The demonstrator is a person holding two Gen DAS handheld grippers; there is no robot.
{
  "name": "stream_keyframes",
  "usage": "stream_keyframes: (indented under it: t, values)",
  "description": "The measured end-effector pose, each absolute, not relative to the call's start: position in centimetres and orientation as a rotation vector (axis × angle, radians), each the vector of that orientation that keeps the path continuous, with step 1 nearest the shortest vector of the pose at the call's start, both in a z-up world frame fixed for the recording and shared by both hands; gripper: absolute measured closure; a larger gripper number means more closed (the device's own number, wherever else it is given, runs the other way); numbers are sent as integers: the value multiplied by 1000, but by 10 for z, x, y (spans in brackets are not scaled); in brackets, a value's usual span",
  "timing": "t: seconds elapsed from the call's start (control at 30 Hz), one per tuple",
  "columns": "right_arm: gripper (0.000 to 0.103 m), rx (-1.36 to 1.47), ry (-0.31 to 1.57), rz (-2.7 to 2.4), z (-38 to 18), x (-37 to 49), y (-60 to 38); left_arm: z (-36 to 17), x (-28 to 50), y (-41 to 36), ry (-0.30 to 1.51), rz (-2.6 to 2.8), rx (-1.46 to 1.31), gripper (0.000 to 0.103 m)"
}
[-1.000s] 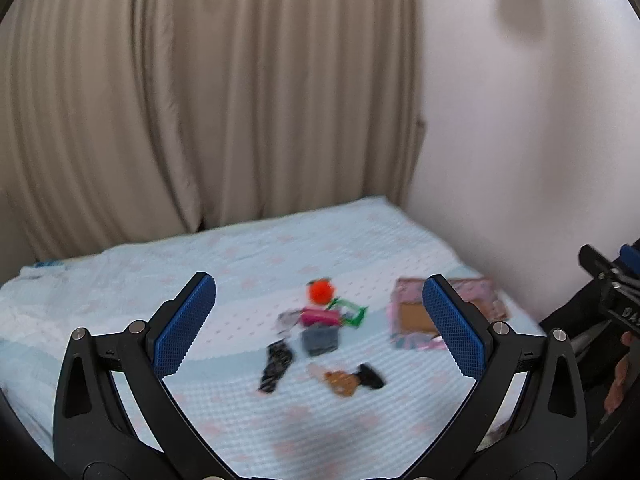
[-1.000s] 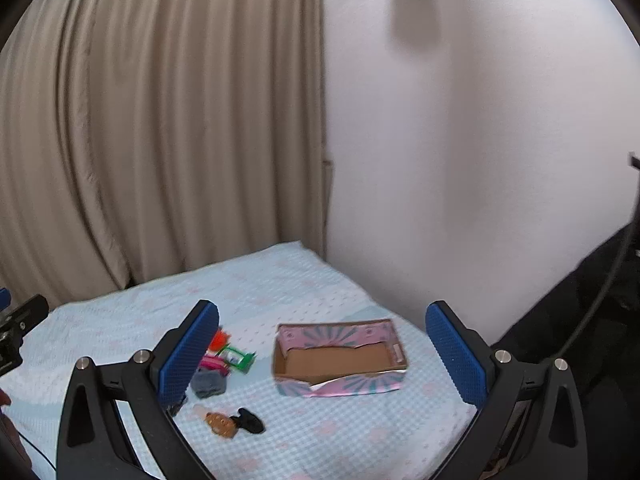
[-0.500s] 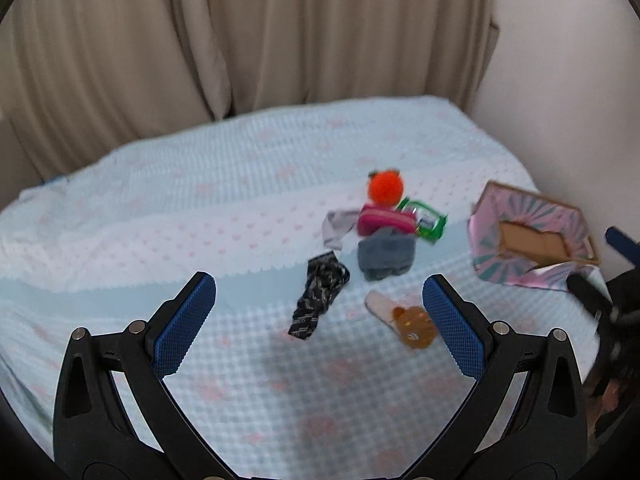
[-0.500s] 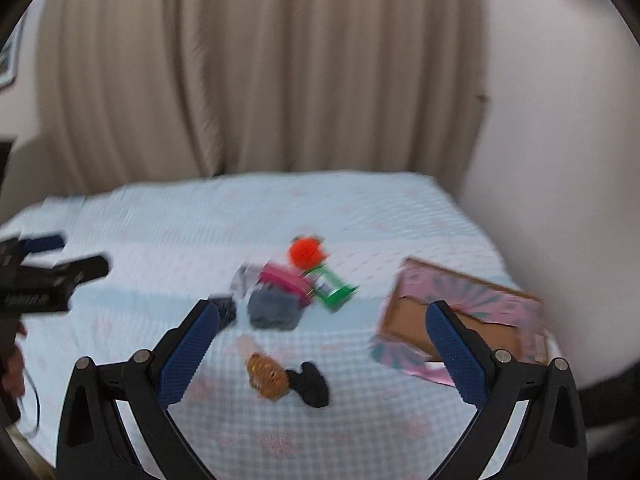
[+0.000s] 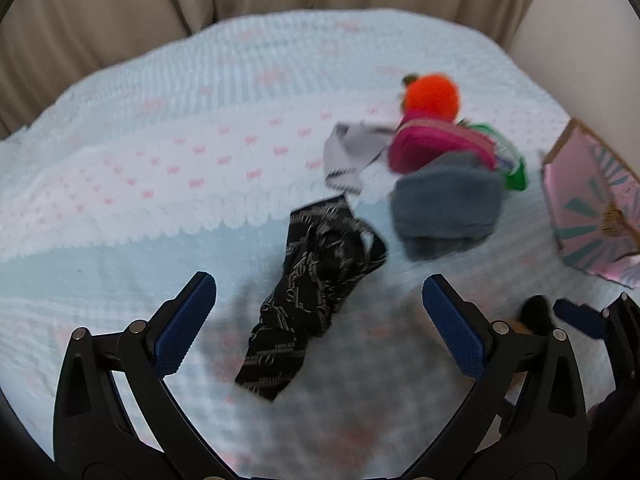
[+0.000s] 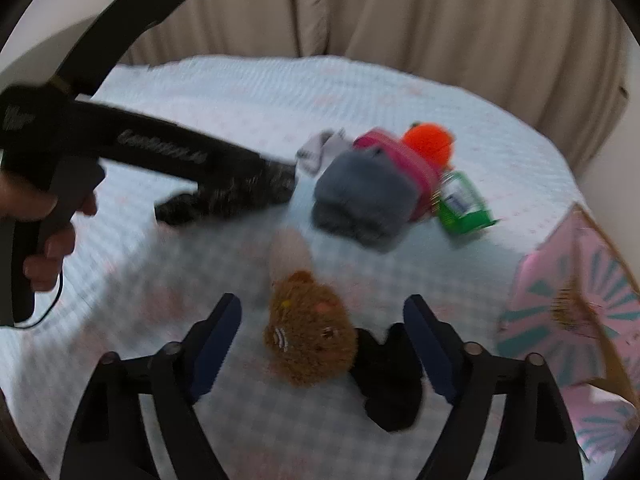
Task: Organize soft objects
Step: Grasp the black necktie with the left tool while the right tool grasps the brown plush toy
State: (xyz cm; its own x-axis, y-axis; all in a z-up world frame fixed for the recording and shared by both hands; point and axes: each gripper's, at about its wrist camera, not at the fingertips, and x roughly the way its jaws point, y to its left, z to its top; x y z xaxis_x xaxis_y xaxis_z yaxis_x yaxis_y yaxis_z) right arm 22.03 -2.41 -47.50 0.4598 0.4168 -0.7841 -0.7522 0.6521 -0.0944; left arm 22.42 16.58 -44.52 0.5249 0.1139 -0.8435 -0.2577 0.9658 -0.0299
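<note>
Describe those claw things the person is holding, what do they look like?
Each claw is a black plastic frame with triangular cut-outs and silver rivets, ending in two fingers faced with textured blue pads. The right claw looks the same. In the right view, the left one shows a long black body with blurred white lettering, a pistol-style handle in a bare hand and a thin black cable.

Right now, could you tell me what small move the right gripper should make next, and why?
Probably ease the right gripper down and close on the brown plush. Its fingers are open and empty, the plush already lies between them on the bed, and the pink box sits open just to the right. The black item touches the plush, so grip narrowly.
</note>
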Motion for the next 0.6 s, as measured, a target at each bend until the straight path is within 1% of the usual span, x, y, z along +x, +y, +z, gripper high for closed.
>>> stream_keyframes:
  t: [0.07, 0.13, 0.23, 0.33, 0.37, 0.4, 0.47, 0.6]
  values:
    - [37, -510, 815, 780, -494, 224, -16, -461, 229, 171, 1009, 232, -167, 2]
    - [42, -541, 814, 800, -504, 224, -10, -473, 233, 174, 1018, 237, -169, 3]
    - [48, -563, 819, 812, -513, 225, -7, -481, 239, 177, 1033, 231, -170, 11]
    - [56, -562, 833, 804, -518, 230, -7, -487, 244, 178, 1052, 202, -196, 23]
    - [57, -556, 841, 804, -519, 231, -7, -491, 246, 178, 1068, 196, -202, 30]
    - [57, -555, 844, 800, -521, 234, -6, -492, 246, 178, 1082, 195, -203, 40]
    - [59, -552, 852, 793, -521, 235, -5, -499, 250, 179, 1111, 203, -202, 50]
    - [62, -532, 870, 777, -521, 238, -4, -498, 249, 182, 1119, 200, -193, 63]
